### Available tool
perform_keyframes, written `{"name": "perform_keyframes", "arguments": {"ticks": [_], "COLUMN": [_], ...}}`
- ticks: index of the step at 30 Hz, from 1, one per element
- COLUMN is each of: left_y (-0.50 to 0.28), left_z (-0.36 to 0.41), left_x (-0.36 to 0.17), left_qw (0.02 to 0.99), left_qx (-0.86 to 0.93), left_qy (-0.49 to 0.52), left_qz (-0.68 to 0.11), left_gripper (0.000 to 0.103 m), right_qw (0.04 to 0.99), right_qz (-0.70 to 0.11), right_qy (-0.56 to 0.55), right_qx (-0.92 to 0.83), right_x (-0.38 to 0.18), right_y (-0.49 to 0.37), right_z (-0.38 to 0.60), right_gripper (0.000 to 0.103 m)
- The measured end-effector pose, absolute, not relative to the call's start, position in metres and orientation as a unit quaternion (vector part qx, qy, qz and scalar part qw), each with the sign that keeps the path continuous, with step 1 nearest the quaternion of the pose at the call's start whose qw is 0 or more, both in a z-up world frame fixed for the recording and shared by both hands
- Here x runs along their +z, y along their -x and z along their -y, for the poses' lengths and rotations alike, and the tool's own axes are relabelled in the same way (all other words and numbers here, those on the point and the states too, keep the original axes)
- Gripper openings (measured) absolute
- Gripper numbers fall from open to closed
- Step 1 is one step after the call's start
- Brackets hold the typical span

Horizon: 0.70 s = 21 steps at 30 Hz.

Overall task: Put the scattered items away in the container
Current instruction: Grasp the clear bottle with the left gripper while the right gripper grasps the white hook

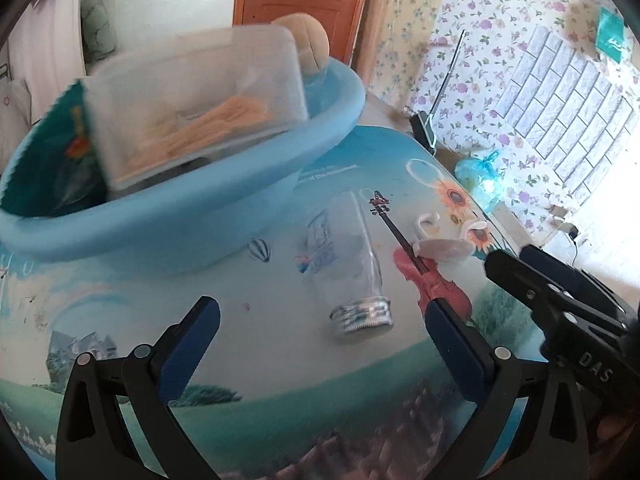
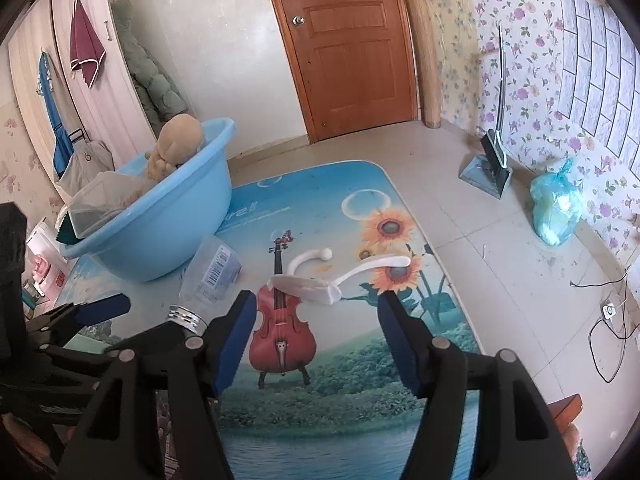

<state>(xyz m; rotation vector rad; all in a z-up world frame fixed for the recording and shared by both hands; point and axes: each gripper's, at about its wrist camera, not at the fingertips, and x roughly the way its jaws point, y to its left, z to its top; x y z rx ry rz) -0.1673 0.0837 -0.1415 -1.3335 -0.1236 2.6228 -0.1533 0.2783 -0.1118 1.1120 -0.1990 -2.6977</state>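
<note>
the left gripper [image 1: 320,328] stands with its two blue-padded fingers wide apart and nothing between them; it hangs above the printed mat [image 1: 248,360] with the one clear bottle [image 1: 352,264] lying on its side just ahead, silver threaded neck toward the camera. the right gripper [image 2: 316,320] is also parted, about half way, its two pads empty, tilted down over the mat's painted violin. just beyond its tips lies one white plastic piece [image 2: 320,284] with two curved arms, flat on the mat beside the sunflower print. the bottle shows in this view too, to the left of the right gripper's near finger, its barcode label facing up.

further out sits one blue basin [image 2: 160,236] on the far left part of the mat, well apart from the white piece and near the bottle. inside it are one clear lidded box [image 1: 196,108] leaning at a tilt, one tan plush toy [image 2: 176,144] against the far rim, and one green packet [image 1: 60,148] at the near edge; what lies under the box i cannot tell.

off the mat, on the tiled floor, stand one dustpan with broom [image 2: 488,160] against the flowered wall and one tied blue plastic bag [image 2: 556,208]. one wooden door [image 2: 344,40] is shut behind.
</note>
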Motion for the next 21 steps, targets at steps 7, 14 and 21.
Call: {"name": "perform_keyframes", "arguments": {"ticks": [7,14,21], "left_y": [0.175,0.176,0.163], "left_z": [-0.099,-0.097,-0.082], "left_x": [-0.152,-0.147,-0.148], "left_qw": [0.101,0.117,0.119], "left_qx": [0.887,0.887,0.889], "left_qy": [0.45,0.447,0.442], "left_qz": [0.003,-0.009,-0.012], "left_gripper": [0.076,0.034,0.033], "right_qw": [0.085,0.09,0.1], "right_qz": [0.096,0.096,0.085], "right_qy": [-0.386,-0.385,-0.395], "right_qx": [-0.914,-0.914,-0.909], "right_x": [-0.115,-0.114,-0.115], "right_y": [0.156,0.159,0.169], "right_z": [-0.298,-0.296,-0.279], "right_gripper": [0.063,0.063,0.064]}}
